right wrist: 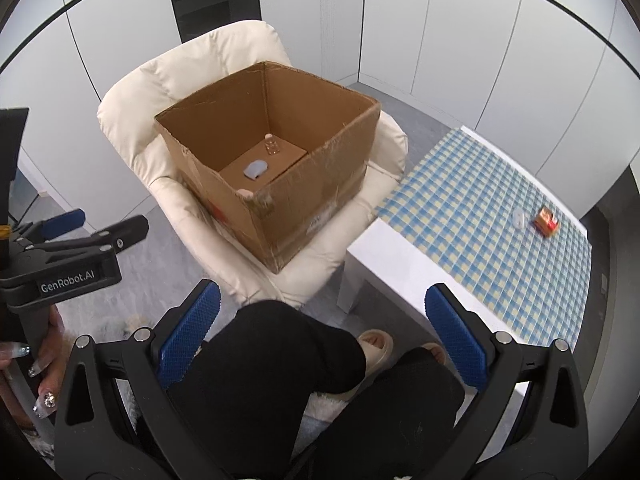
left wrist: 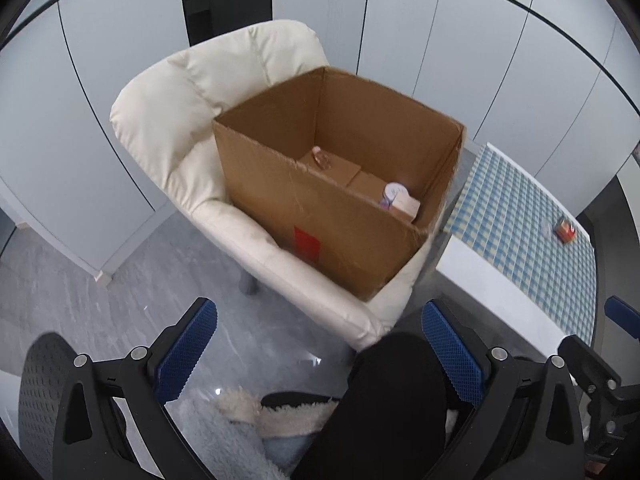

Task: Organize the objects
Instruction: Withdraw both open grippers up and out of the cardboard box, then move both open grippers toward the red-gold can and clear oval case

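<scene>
An open cardboard box [left wrist: 320,216] [right wrist: 288,224] stands on a cream armchair [left wrist: 168,120] [right wrist: 132,108]. Inside it lie a small clear bottle [right wrist: 272,146] [left wrist: 321,158], a pale blue item [right wrist: 256,169] and a round pinkish tub [left wrist: 394,192]. On the checked tablecloth [right wrist: 480,208] [left wrist: 516,216] rest a small red-orange packet [right wrist: 545,221] [left wrist: 565,229] and a small white piece [right wrist: 519,219]. My left gripper [left wrist: 320,352] is open and holds nothing. My right gripper [right wrist: 322,340] is open too, above the person's knees, well short of the box and table.
The person's black-trousered legs [right wrist: 320,380] and cream slippers [right wrist: 374,344] fill the low foreground. A white table [right wrist: 384,256] stands right of the armchair. White cabinet panels [right wrist: 440,20] line the back. Grey floor [left wrist: 80,288] lies to the left.
</scene>
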Motion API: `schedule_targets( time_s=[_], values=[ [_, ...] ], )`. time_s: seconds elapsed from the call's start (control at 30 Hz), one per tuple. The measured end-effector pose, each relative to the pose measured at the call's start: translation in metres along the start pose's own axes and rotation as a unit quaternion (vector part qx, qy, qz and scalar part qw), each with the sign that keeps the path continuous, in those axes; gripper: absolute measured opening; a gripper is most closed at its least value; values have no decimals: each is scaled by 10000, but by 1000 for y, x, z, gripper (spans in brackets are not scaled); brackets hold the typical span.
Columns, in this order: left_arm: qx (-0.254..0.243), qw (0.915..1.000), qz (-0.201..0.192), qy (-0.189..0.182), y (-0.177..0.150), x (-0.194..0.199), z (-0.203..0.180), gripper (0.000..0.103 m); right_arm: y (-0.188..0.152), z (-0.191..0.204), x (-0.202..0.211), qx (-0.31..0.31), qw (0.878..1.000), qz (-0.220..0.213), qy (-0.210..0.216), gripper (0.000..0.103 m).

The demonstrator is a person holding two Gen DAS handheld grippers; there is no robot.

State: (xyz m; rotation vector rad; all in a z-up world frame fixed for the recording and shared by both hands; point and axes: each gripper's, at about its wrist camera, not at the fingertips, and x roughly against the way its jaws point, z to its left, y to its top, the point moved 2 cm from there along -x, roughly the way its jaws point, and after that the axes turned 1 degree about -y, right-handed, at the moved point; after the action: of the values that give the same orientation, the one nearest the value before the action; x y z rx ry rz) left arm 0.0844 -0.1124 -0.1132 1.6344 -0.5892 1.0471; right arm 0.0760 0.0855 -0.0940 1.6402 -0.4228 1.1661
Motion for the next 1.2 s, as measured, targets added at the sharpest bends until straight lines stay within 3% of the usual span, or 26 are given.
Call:
schedule_targets(
  time_s=[0.13,0.43,1.2],
  values=[
    [92,9999,110,-76,-11,0,2,101,-13,-4,3,-88,9999,72,50,103],
    [-57,9999,-122,-85,-19,17,-13,101,-44,-11,20,-208,9995,184,126,103],
    [-544,9983,109,-153,-24,7,-42,101,-49,-39,20,-653,9977,122,105,103]
  ],
)
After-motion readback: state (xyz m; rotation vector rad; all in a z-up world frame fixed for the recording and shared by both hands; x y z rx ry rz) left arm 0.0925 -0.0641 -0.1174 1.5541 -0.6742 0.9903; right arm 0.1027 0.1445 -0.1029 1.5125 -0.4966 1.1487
